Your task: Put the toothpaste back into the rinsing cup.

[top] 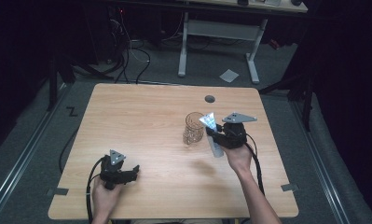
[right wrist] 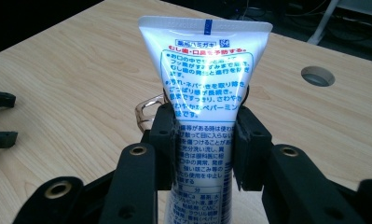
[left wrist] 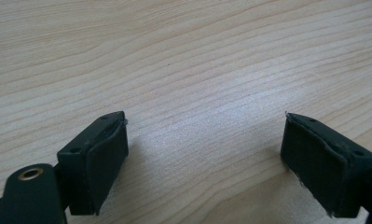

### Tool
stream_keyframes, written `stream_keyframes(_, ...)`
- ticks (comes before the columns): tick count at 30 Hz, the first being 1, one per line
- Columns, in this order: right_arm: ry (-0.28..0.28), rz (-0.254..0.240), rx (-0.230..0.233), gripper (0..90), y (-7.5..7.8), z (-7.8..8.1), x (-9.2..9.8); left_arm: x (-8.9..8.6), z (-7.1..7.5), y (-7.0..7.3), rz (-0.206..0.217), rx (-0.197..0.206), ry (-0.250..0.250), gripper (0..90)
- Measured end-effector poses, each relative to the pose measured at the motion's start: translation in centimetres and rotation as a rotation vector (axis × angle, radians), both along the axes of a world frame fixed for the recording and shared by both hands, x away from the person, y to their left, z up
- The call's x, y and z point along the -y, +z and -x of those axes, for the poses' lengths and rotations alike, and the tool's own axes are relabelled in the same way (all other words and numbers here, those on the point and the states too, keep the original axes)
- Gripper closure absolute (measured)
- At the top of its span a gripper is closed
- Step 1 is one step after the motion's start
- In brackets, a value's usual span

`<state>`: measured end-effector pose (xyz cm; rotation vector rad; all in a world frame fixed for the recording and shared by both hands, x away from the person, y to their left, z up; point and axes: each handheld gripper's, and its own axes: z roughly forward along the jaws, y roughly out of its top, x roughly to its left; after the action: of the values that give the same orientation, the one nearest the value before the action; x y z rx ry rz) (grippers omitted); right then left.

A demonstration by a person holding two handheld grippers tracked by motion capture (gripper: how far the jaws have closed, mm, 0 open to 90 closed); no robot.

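Note:
My right gripper [right wrist: 204,147] is shut on a white toothpaste tube [right wrist: 204,88] with blue and red print, its flat crimped end pointing up and away. In the high view this tube [top: 209,122] tilts toward a clear glass cup [top: 193,128] standing mid-table, just left of my right gripper [top: 216,130]. Part of the cup's rim [right wrist: 146,109] peeks out behind the tube. My left gripper [top: 134,171] rests low over the table's front left, jaws wide apart. Between its pads [left wrist: 106,163] lies bare wood, so the left gripper [left wrist: 204,161] is open.
The light wooden table [top: 141,112] has a round cable hole [top: 210,99] near its far edge. Beyond the table stand a desk frame [top: 218,32] and cables on a grey floor. Black cables trail from both grippers toward the front edge.

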<state>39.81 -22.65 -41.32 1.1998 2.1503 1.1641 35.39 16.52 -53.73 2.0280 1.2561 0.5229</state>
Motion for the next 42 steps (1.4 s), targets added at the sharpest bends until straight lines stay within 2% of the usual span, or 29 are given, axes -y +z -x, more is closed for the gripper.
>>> stream_keyframes(10,0.000,-0.025,0.016,65.5,1.2,-1.1,-0.4,0.0,0.0,0.0,-0.001,0.000,0.000,15.2)
stream_keyframes(23,-0.005,-0.035,0.038,65.5,2.3,-2.8,-0.8,0.0,0.0,0.0,-0.001,0.000,0.000,15.1)
stream_keyframes(32,-0.010,-0.044,0.047,65.4,2.8,-3.3,-0.9,0.0,0.0,0.0,0.000,0.000,0.000,15.1)
stream_keyframes(35,-0.010,-0.072,0.049,65.4,2.9,-3.8,-1.1,0.0,0.0,0.0,-0.003,-0.001,-0.002,15.1)
stream_keyframes(42,-0.006,-0.068,0.054,65.4,2.9,-4.5,-1.9,0.0,0.0,0.0,-0.003,-0.001,-0.002,15.1)
